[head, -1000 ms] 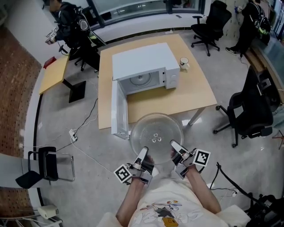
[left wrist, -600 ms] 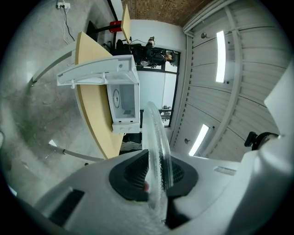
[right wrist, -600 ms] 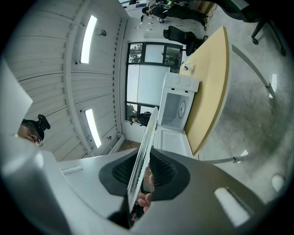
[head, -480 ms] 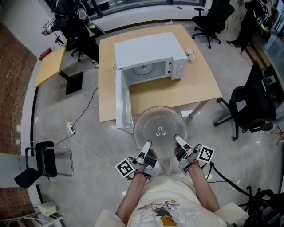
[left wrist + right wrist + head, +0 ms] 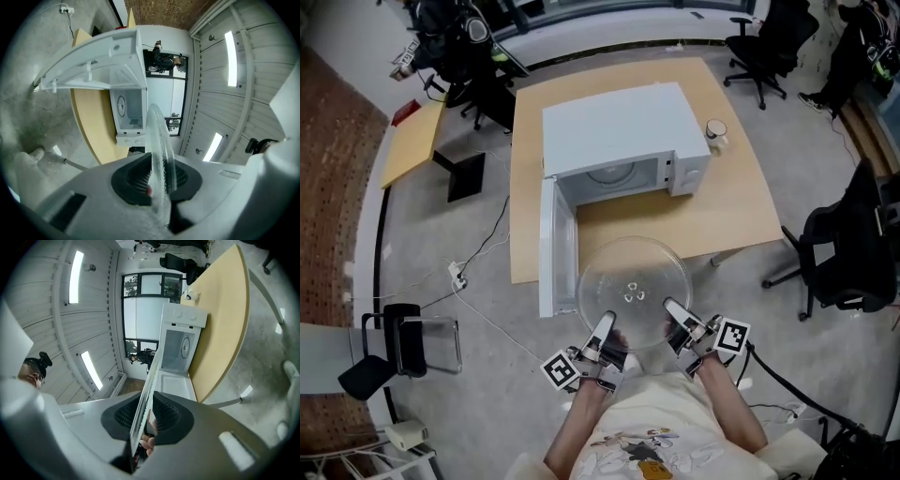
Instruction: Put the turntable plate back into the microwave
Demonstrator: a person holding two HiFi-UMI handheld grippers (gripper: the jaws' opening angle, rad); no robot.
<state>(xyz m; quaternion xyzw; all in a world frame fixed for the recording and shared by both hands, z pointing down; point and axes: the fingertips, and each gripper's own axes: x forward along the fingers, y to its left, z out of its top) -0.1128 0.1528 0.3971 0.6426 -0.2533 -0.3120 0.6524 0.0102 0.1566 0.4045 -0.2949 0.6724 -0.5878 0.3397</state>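
Table (image 5: 675, 220): tan, carries the microwave.
Microwave (image 5: 614, 127): white, with its open cavity facing the person.
Door (image 5: 546, 251): swung wide open at the microwave's left.
Turntable plate (image 5: 633, 281): clear glass, held level in front of the microwave (not inside it).
Left gripper (image 5: 606, 323): jaws clamped on the plate's near rim.
Right gripper (image 5: 672, 309): also pinching that rim.
Mug (image 5: 716, 133): just right of the microwave.

A mug (image 5: 715, 132) stands on the table (image 5: 731, 216), well ahead of the fingers (image 5: 605, 328) and to their right. A black chair (image 5: 848, 253) sits right of them, a power strip (image 5: 455, 274) ahead-left on the floor (image 5: 422, 234).
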